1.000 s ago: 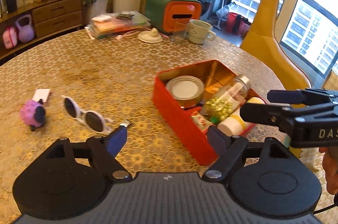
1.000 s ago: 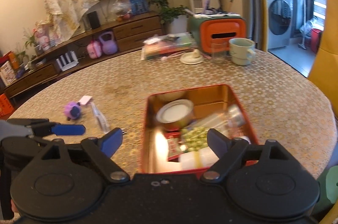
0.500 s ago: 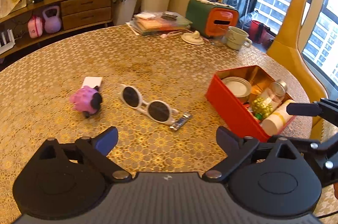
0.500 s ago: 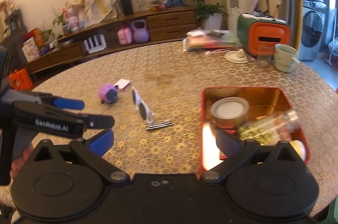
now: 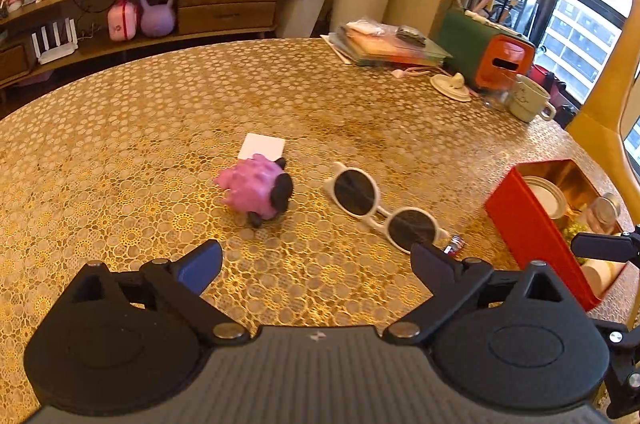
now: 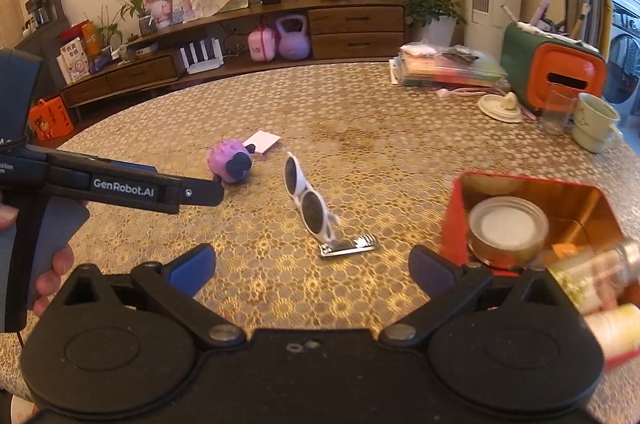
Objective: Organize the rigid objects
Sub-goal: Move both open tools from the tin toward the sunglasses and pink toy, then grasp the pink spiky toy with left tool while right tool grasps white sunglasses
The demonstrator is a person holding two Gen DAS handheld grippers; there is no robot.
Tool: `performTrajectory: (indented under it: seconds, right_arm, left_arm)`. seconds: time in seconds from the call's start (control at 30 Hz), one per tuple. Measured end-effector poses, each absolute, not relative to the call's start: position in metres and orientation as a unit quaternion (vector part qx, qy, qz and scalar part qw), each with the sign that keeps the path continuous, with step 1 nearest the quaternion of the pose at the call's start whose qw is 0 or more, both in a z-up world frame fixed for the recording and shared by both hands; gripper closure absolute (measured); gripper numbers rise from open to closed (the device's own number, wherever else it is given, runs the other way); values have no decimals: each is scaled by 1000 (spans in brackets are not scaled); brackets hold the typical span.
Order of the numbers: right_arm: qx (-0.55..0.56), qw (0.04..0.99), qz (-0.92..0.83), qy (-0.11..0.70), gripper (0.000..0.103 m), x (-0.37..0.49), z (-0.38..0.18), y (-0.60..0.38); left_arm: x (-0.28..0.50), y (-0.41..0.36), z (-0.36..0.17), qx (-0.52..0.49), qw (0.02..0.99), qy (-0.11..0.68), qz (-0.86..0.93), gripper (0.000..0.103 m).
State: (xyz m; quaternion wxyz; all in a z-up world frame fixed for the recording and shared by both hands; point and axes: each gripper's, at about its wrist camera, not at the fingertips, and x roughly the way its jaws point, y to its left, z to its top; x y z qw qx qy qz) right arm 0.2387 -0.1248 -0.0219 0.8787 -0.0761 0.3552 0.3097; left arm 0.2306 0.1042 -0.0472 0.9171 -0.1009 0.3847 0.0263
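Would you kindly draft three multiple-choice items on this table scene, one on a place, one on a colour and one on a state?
1. Where does the nail clipper lie?
A. inside the red tin
B. on the table beside the sunglasses
C. on the stack of books

2. What colour is the frame of the sunglasses?
A. white
B. black
C. green

3. How do the jaws of the right gripper stand?
A. shut on the pink toy
B. shut on nothing
C. wide open with nothing between them

Key:
1 B, as the clipper rests on the table at the near end of the sunglasses, outside the red tin.
2 A, as white rims surround the dark lenses.
3 C, as only tablecloth shows between the spread fingers, and the pink toy lies far off.
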Motion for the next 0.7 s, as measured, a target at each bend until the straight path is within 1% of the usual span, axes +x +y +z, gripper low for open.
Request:
performTrajectory:
  seconds: [0.23,0.3,0.43,0.6,0.7]
  right_arm:
    - [-106,872,323,353,2,264,-35,-93]
    - [-110,870,323,356,3,274,-42,-86]
    - [-119,862,327,369,8,293,-56,-75]
    - [-126,852,327,389,21,313,-74,-63]
    - [-126,851,327,391,23,319,-80,-57]
  left_arm:
    - [255,111,-65,-56,921,383,47,2]
    - [262,114,-70,-56,919,387,44,2]
    - [274,123,-79,-67,918,388,51,2]
    - [286,128,-87,-58,919,386,58,2]
    - [293,129,-92,-51,919,386,61,2]
